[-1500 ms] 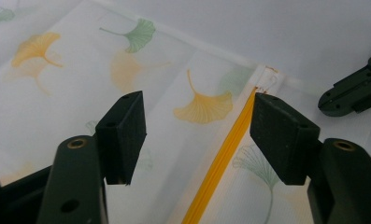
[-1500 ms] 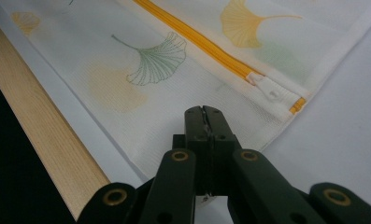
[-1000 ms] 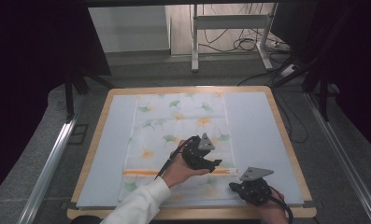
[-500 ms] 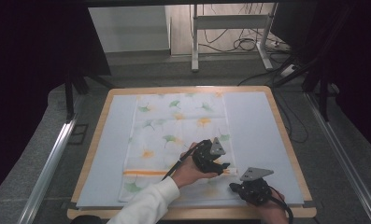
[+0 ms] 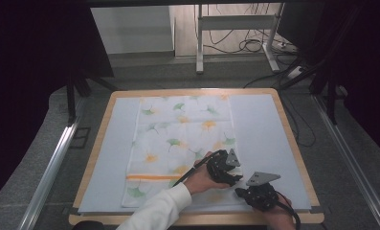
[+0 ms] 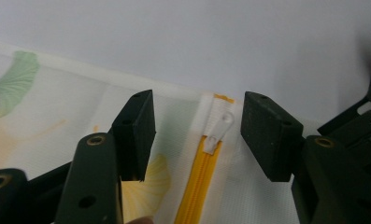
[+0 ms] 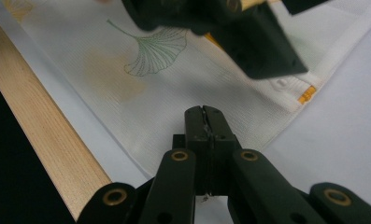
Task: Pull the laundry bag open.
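Observation:
A white cloth (image 5: 178, 134) printed with ginkgo leaves lies flat on the pale mat (image 5: 259, 129). An orange zipper (image 5: 149, 177) crosses it near its front end. My left gripper (image 5: 231, 176) is at the zipper's right end. In the left gripper view it (image 6: 197, 116) is open, its jaws on either side of the white zipper pull (image 6: 219, 130) and the orange zipper (image 6: 195, 186). My right gripper (image 5: 243, 190) sits just right of it at the cloth's near right corner. In the right gripper view it (image 7: 205, 112) is shut, tips over the cloth (image 7: 127, 84); whether it pinches fabric is unclear.
The mat lies on a wooden-rimmed table (image 5: 293, 143), whose near edge (image 7: 38, 140) runs close beside the right gripper. Bare mat flanks the cloth on both sides. Metal rails (image 5: 49, 167) and floor cables (image 5: 254, 45) lie beyond the table.
The left gripper has moved right and toward the near edge along the zipper, ending close to the right gripper. The right gripper has stayed put.

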Demonstrator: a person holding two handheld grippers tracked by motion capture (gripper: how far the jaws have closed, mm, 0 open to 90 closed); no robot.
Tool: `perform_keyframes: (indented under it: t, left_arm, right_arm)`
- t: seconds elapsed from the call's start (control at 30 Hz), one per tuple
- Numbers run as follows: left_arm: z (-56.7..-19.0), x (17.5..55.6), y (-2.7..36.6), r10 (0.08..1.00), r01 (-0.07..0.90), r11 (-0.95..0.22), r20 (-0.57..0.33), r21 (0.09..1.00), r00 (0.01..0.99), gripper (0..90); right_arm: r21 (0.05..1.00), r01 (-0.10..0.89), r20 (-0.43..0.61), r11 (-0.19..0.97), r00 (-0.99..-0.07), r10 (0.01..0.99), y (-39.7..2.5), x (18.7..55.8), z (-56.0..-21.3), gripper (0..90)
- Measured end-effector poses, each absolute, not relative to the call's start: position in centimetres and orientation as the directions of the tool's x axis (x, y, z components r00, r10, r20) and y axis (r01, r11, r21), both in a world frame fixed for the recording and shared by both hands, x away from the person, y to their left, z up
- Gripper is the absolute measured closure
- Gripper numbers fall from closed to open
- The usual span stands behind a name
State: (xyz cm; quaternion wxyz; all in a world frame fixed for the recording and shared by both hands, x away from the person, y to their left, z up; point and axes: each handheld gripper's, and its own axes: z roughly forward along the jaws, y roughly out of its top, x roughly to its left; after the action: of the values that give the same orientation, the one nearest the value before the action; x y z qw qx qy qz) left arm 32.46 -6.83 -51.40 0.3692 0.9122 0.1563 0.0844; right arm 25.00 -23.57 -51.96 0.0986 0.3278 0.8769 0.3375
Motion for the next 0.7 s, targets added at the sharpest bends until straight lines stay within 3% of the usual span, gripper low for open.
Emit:
perform_keyframes:
  t: [0.2,0.7]
  left_arm:
    - [-52.0,32.6,-7.6,0.368,0.261,-0.699,0.021,0.666,0.93,47.7]
    - [-51.7,33.5,-7.4,0.34,0.299,-0.687,-0.071,0.662,0.938,66.3]
  right_arm:
    - [0.656,0.51,0.05,0.557,-0.765,0.642,-23.6,25.0,-52.0,89.3]
    - [0.656,0.506,0.046,0.56,-0.767,0.64,-23.6,25.0,-52.0,89.3]
